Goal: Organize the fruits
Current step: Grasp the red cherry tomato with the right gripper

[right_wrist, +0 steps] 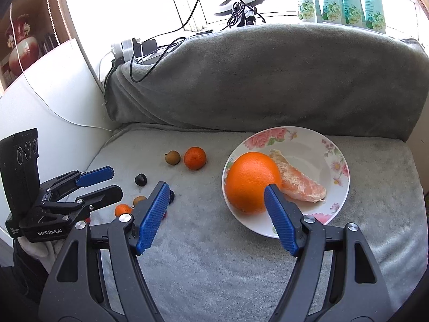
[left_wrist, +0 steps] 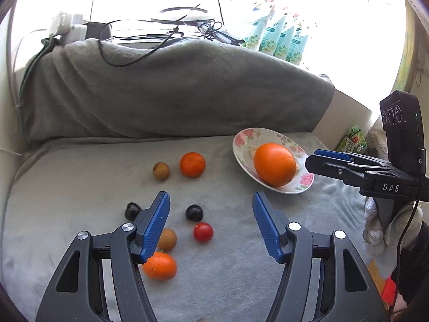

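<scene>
A large orange [left_wrist: 274,163] [right_wrist: 249,179] lies on a floral plate [left_wrist: 241,139] [right_wrist: 308,136] beside a peeled citrus segment [right_wrist: 297,182]. Loose on the grey blanket are a mandarin [left_wrist: 192,164] [right_wrist: 195,157], a small brown fruit [left_wrist: 161,171] [right_wrist: 172,157], two dark fruits [left_wrist: 194,212], a cherry tomato [left_wrist: 203,231], another brown fruit [left_wrist: 167,238] and a second mandarin [left_wrist: 160,265]. My left gripper [left_wrist: 210,194] [right_wrist: 116,180] hovers open over this loose group, holding nothing. My right gripper [right_wrist: 216,186] [left_wrist: 312,159] is open just in front of the plate, its right finger overlapping the orange in view.
A rolled grey blanket [left_wrist: 174,94] rises like a wall behind the fruit. Cables [left_wrist: 128,61] and floral packs [right_wrist: 346,2] sit on the sill beyond. A white wall [right_wrist: 53,94] bounds the left side. A gloved hand [left_wrist: 380,230] holds the right gripper.
</scene>
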Demonstrator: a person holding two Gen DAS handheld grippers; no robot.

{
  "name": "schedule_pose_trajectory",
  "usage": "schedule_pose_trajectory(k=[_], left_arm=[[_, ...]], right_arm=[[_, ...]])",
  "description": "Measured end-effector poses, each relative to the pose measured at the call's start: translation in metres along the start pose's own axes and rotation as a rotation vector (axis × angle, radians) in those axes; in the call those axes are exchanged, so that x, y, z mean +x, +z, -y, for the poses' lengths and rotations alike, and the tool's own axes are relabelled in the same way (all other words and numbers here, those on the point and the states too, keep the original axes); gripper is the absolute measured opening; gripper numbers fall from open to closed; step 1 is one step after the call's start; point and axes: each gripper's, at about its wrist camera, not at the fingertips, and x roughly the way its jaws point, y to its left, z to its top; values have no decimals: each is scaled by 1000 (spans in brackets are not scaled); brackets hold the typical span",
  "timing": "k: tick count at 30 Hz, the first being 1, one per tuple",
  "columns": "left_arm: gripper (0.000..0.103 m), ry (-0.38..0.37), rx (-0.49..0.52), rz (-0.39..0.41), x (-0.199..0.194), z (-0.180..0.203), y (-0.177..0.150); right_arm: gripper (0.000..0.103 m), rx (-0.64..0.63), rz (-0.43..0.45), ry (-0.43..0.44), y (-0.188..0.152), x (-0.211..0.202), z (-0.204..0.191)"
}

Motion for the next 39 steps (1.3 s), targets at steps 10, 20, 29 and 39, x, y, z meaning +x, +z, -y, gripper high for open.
schedule_pose_trajectory(k=[10,20,29,39], left_arm=[[63,52,-89,-34,-15,-38,-34],[54,26,-118,-70,-11,-44,-51],[50,33,-120,-105,0,-45,-57],[45,48,-93,-145,16,-41,-56]], right_arm=[[76,-71,-46,33,-8,20,-27],[71,-103,-103,73,-12,42,-46],[53,-122,-199,118,-19,77,-61],[47,-141,-271,148,-26,110,-75]])
